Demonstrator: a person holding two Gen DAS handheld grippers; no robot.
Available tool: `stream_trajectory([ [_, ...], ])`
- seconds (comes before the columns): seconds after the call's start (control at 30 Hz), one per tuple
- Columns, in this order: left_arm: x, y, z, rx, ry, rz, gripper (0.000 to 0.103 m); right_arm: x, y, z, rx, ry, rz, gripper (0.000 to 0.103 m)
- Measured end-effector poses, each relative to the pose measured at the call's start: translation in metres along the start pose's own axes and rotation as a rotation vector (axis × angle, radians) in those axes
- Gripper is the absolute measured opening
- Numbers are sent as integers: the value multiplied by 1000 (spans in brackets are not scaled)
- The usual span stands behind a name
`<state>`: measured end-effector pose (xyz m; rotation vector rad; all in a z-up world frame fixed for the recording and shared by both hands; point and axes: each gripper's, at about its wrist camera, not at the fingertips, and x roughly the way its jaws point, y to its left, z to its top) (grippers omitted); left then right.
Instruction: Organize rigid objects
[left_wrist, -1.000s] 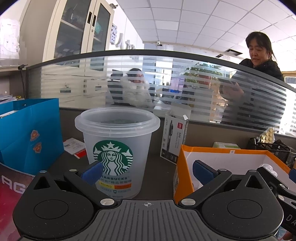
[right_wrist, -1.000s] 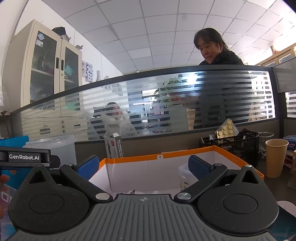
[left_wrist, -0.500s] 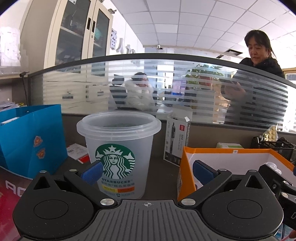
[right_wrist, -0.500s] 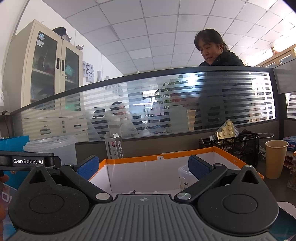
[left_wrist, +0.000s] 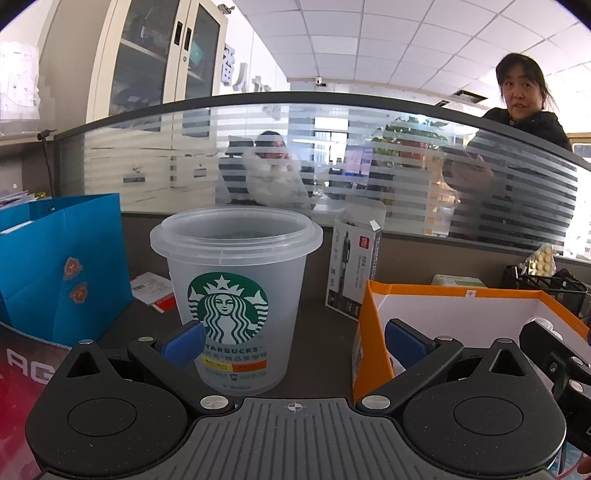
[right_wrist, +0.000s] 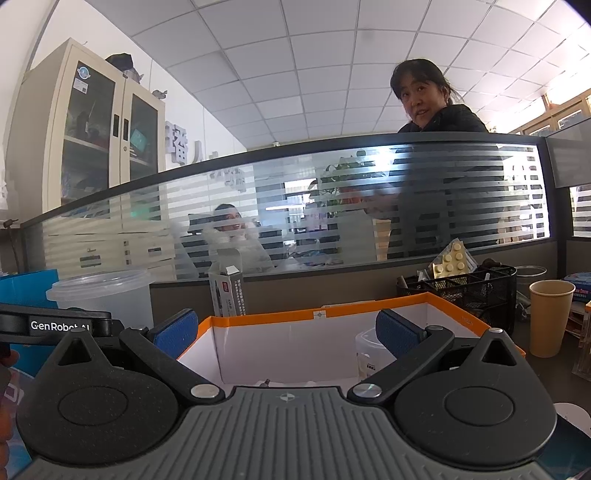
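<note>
A clear plastic Starbucks cup (left_wrist: 232, 295) stands upright on the dark desk, just ahead of my left gripper (left_wrist: 293, 345), which is open and empty; the cup sits nearer its left finger. An orange-rimmed white box (left_wrist: 461, 310) stands to the right. In the right wrist view my right gripper (right_wrist: 286, 332) is open and empty, in front of the same box (right_wrist: 332, 332), which holds a small clear container (right_wrist: 367, 350). The cup also shows at the left (right_wrist: 107, 291).
A blue paper bag (left_wrist: 62, 266) stands at the left. A black-and-white pen box (left_wrist: 354, 266) stands behind the cup. A black mesh organiser (right_wrist: 461, 291) and a tan paper cup (right_wrist: 548, 317) are at the right. A frosted glass partition (left_wrist: 332, 166) closes the desk's far side.
My left gripper has drifted slightly, so the cup and box shift a little in its view. The right gripper has hardly moved. Both stay open.
</note>
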<state>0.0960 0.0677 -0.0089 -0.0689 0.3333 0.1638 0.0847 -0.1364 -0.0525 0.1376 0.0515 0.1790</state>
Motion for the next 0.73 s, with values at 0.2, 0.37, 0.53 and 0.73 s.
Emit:
stream_trajectory([
  [0.2, 1, -1, 0, 3, 5, -3, 103, 0, 0, 0, -2, 1, 2, 103],
  [0.37, 1, -2, -1, 8, -9, -15, 103, 0, -1, 0, -4, 2, 4, 103],
  [0.53, -5, -4, -5, 19, -46, -53, 103, 0, 0, 0, -4, 4, 4, 103],
  [0.73, -1, -1, -4, -18, -21, -33, 103, 0, -1, -2, -4, 8, 6, 103],
])
